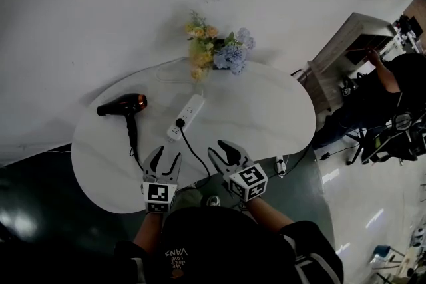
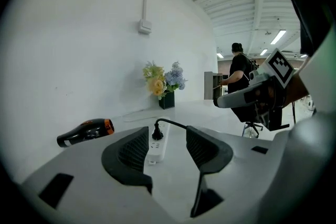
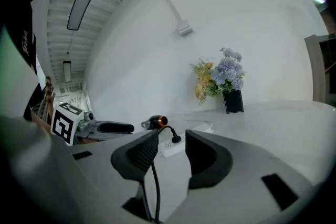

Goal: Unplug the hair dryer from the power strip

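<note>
A black hair dryer (image 1: 123, 105) with an orange ring lies at the left of the white table (image 1: 266, 110). Its black cord (image 1: 194, 155) runs along the table's front to a plug (image 1: 180, 122) seated in the near end of a white power strip (image 1: 188, 115). My left gripper (image 1: 168, 155) hovers open just short of the strip, which shows between its fingers in the left gripper view, plug (image 2: 156, 135) upright. To its right, my right gripper (image 1: 220, 147) is open too. In the right gripper view the cord (image 3: 155, 186) passes by the left finger, untouched.
A black vase of yellow and blue flowers (image 1: 216, 50) stands at the table's far edge against the white wall. A thin white lead (image 1: 170, 66) leaves the strip's far end. A person (image 1: 393, 90) sits at a desk to the right.
</note>
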Motion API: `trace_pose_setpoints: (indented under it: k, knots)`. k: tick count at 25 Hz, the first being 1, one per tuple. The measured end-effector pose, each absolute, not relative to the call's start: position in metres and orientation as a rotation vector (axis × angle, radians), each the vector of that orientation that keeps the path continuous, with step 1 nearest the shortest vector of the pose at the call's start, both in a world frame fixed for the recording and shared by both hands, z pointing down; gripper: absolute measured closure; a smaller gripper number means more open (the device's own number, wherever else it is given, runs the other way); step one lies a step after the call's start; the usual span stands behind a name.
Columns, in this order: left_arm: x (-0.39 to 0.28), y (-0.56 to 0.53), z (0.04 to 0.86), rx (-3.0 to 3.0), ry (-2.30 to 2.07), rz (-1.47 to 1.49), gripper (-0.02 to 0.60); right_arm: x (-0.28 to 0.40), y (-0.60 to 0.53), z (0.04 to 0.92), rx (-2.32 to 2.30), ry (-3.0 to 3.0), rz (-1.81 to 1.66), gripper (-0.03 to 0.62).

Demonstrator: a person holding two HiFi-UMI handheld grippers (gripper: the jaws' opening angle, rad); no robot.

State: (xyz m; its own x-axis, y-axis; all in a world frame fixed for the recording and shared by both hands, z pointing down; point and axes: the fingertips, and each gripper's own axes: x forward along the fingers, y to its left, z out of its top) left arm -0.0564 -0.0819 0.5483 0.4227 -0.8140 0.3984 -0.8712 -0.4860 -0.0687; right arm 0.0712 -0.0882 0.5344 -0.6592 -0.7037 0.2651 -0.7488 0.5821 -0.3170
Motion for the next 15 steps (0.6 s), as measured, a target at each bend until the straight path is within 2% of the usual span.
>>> trace_pose_setpoints:
  k: [15]
  knots:
    - [-0.064, -0.139, 0.6, 2.522, -1.388, 0.739, 0.345, 0.024, -0.151, 0.568, 1.118, -2.643, 0.599, 0.45]
